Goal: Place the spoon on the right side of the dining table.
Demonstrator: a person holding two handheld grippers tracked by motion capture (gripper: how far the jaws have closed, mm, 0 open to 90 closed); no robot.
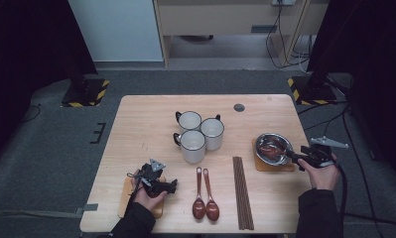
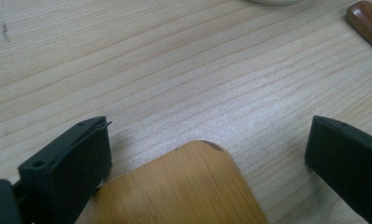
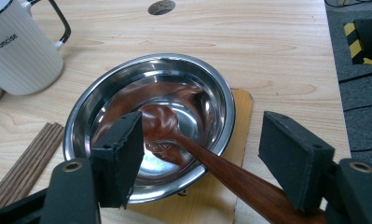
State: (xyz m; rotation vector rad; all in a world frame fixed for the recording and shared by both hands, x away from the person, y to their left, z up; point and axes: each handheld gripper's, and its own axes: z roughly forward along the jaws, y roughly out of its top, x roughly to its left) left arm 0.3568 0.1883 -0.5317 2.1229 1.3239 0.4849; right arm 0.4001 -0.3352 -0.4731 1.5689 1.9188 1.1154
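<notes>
- My right gripper (image 3: 200, 158) stands open astride the wooden spoon (image 3: 230, 175); its bowl rests in the steel bowl (image 3: 127, 84).
- My left gripper (image 2: 207, 149) gapes open over a bamboo coaster (image 2: 183, 186) on the tabletop (image 2: 174, 70).

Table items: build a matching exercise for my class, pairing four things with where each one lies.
1 wooden spoon
2 steel bowl
3 chopsticks
4 left claw

a over the bare bamboo mat
b on the right-hand mat
c bowl end inside the steel bowl
d flat, beside two spoons

Pairs: 1c, 2b, 3d, 4a
</notes>
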